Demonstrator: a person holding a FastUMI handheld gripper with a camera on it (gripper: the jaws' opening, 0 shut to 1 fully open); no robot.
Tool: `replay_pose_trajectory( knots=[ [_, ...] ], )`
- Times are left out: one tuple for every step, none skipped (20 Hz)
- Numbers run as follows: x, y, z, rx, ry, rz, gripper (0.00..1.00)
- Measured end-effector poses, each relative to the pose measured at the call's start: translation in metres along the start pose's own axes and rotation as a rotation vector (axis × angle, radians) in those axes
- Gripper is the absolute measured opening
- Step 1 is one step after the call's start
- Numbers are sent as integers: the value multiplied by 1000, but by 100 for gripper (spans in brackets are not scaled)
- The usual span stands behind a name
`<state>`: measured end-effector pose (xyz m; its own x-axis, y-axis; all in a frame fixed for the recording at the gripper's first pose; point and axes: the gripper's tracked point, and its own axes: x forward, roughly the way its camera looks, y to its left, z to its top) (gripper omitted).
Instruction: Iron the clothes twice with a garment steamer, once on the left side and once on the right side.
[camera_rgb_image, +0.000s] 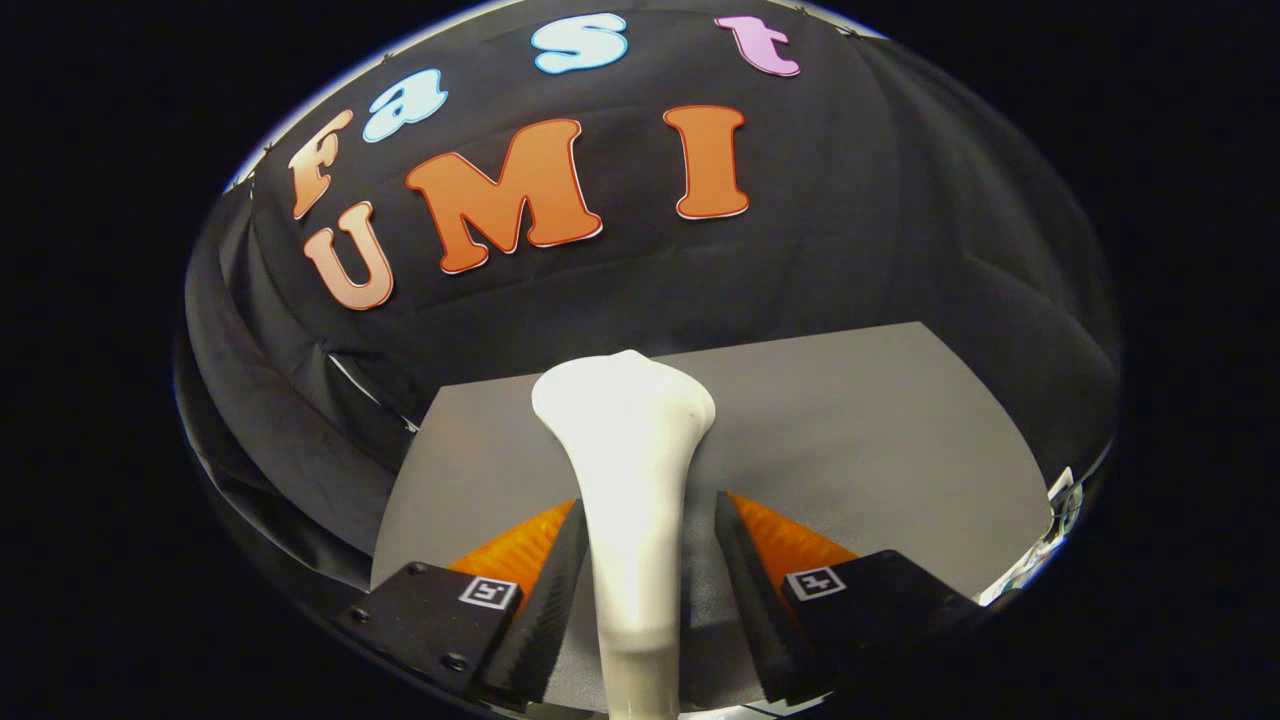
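A white garment steamer (625, 470) lies lengthwise between the fingers of my gripper (650, 520). Its slim handle runs back toward me and its wider head points ahead over the grey surface (880, 430). The left finger (555, 570) sits right against the handle. Between the handle and the right finger (745, 560) a narrow strip of grey shows. The fingers stand open around the handle. Where the handle ends is hidden below the fingers.
The flat grey surface stretches ahead and to the right of the fingers, ending at a straight far edge. Black cloth wall (900, 220) rises behind it and wraps around the left side. Something small and bright (1055, 510) sits at the surface's near right corner.
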<state>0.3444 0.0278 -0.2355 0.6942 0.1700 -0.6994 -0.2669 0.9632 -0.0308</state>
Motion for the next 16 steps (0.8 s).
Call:
replay_pose_trajectory(
  knots=[
    [2,0,-2,2,7,6,79],
    [3,1,-4,4,14,9,75],
    [3,2,-5,8,19,13,72],
    [4,4,-5,12,21,20,68],
    [3,5,-6,17,22,26,63],
    [3,5,-5,18,19,22,58],
    [4,5,-6,19,18,20,56],
    [4,5,-5,22,12,18,54],
    [0,6,-3,24,2,16,54],
    [-2,7,-1,26,-7,13,54],
    [-6,8,2,31,-18,12,54],
    [-12,8,5,34,-29,11,53],
    [-16,8,7,37,-44,10,53],
    [-22,9,11,39,-61,8,53],
    [-27,10,13,43,-79,5,53],
    [-33,10,16,47,-98,0,53]
  ],
)
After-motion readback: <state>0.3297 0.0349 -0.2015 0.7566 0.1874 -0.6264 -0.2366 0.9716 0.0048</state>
